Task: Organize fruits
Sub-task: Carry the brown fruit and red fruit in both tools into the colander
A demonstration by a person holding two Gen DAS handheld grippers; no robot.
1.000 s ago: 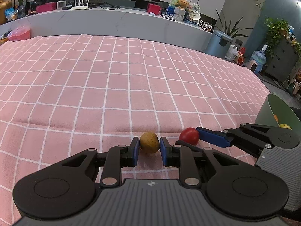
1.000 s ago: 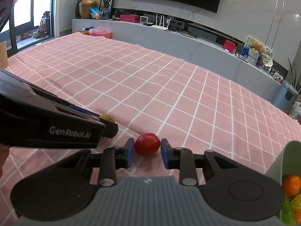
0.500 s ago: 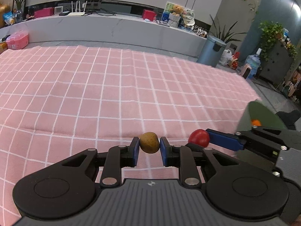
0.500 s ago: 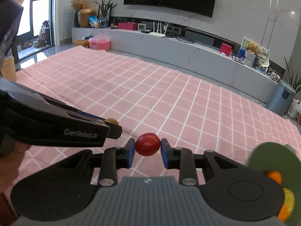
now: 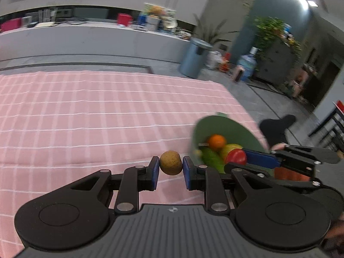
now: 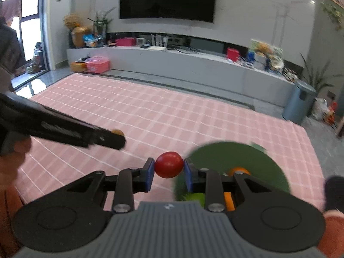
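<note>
Right now your left gripper (image 5: 171,167) is clenched on a round brown fruit (image 5: 171,162), its blue pads pressing both sides, and the fruit hangs clear above the pink checked cloth (image 5: 86,118). Your right gripper (image 6: 169,168) grips a red tomato (image 6: 169,164) the same way, pinched between its two pads. From the left view the tomato sits over the near rim of the green bucket (image 5: 232,126), just beside the fruit already inside: an orange (image 5: 216,142), a green cucumber (image 5: 211,159) and something yellow-green. From the right view the bucket lies just right of the tomato, below your gripper, blurred
</note>
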